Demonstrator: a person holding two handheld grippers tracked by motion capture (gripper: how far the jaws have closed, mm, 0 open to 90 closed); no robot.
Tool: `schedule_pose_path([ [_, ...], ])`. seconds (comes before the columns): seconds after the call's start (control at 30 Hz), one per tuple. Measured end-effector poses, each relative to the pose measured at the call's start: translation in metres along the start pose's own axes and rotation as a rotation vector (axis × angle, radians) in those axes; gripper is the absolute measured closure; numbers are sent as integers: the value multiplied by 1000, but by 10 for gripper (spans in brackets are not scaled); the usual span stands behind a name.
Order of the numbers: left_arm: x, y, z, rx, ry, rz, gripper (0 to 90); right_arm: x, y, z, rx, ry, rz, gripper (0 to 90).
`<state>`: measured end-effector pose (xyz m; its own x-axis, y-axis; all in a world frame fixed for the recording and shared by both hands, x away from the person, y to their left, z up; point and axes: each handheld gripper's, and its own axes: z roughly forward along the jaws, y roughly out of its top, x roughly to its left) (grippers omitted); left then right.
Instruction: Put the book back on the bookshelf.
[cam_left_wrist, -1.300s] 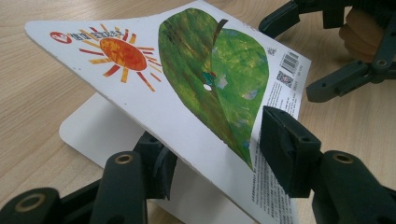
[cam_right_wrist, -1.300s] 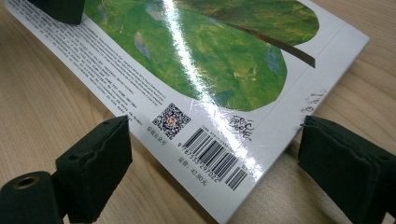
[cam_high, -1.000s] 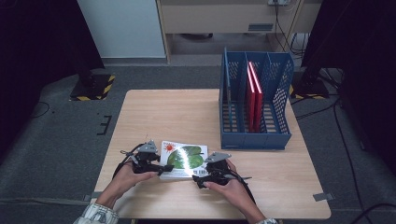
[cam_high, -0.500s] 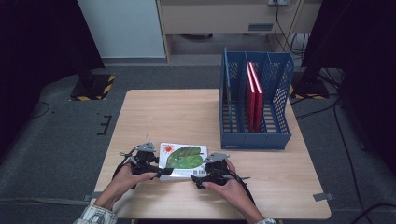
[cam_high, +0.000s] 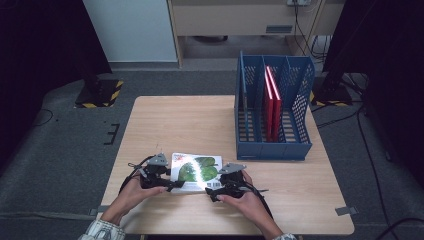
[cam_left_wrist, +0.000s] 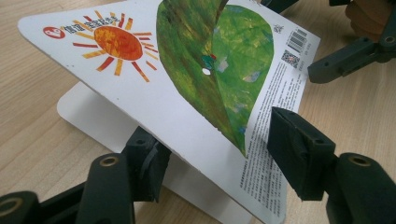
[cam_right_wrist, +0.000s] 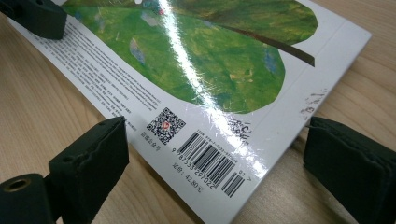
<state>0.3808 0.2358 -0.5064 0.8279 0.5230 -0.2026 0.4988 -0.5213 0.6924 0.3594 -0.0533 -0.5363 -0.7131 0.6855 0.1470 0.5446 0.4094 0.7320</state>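
Change: hardly any; left gripper (cam_high: 172, 185) jaws have just been closing, lifted cover between them, pads not yet pressing.
Right gripper (cam_high: 214, 191): we straddle the book's barcode corner, jaws wide.
Book (cam_high: 195, 172): flat at table (cam_high: 200, 120) near edge, steadied for opening.
Rack (cam_high: 272, 112): beyond, holding red books.

One picture book (cam_high: 196, 170), two red folders (cam_high: 272, 102), one rack (cam_high: 272, 148).

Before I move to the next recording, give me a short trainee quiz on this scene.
1. True or false: the blue rack holds green folders.
2. Which part of the book lies between the right hand-held gripper's open jaws? A sun, B barcode corner, C leaf stem.
3. Is the top cover lying flat or raised?
Key: 1 false, it holds red books. 2 B. 3 raised along one edge, with a white page showing beneath.
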Motion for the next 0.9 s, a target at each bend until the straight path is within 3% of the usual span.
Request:
schedule_pose_path([
  [0.1,1,0,1,6,2,-14,412,-2,1,1,5,0,-4,68],
  [0.2,-1,1,0,5,10,16,420,-1,1,1,8,-4,-9,64],
  [0.47,-6,2,-4,-18,16,43,472,1,0,-5,-11,-11,-12,95],
  [0.6,-8,2,-5,-24,20,60,483,-5,1,-7,-16,11,5,120],
  [0.8,-8,2,-4,-26,27,80,492,-13,5,-3,4,26,26,81],
  [0.9,-9,2,-3,-29,36,99,497,-18,6,-1,-1,67,46,98],
])
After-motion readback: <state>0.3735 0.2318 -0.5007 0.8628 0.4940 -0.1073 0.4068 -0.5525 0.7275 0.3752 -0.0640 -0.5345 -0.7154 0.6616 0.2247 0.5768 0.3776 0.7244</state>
